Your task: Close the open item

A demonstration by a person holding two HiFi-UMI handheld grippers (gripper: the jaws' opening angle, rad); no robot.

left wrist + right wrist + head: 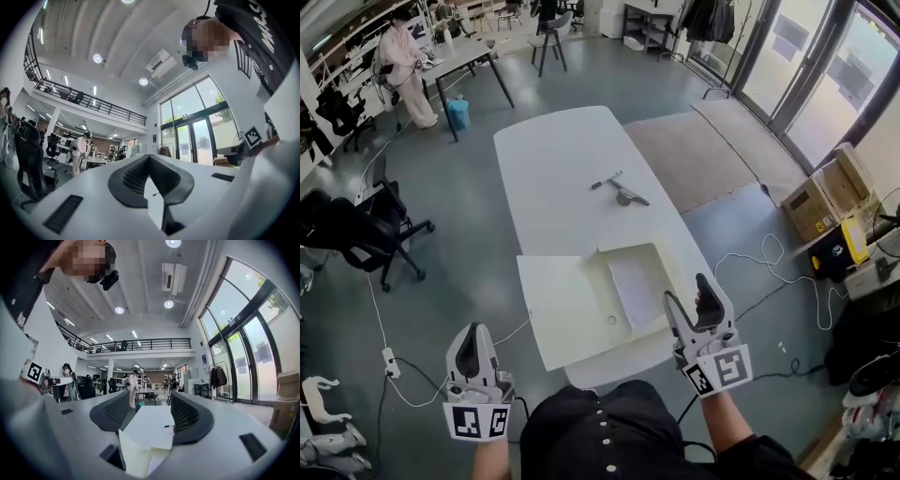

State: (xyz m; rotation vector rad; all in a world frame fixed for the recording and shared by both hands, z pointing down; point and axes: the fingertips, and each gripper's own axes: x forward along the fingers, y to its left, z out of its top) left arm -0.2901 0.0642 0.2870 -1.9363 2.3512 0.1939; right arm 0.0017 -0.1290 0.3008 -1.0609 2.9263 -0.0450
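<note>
With right gripper (686, 291) jaws wide and left gripper (473, 337) jaws together, we're risking shoving the open box (630, 251) off the desk's (553, 169) near edge.

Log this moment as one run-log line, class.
box: open, lid lying to its left | left gripper: shut, empty, left of table | right gripper: open, empty, by box

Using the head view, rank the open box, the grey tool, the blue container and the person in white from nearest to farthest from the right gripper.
1. open box, just left of the right gripper.
2. grey tool, farther up the table.
3. blue container, on the floor, far left.
4. person in white, top-left corner.
</note>
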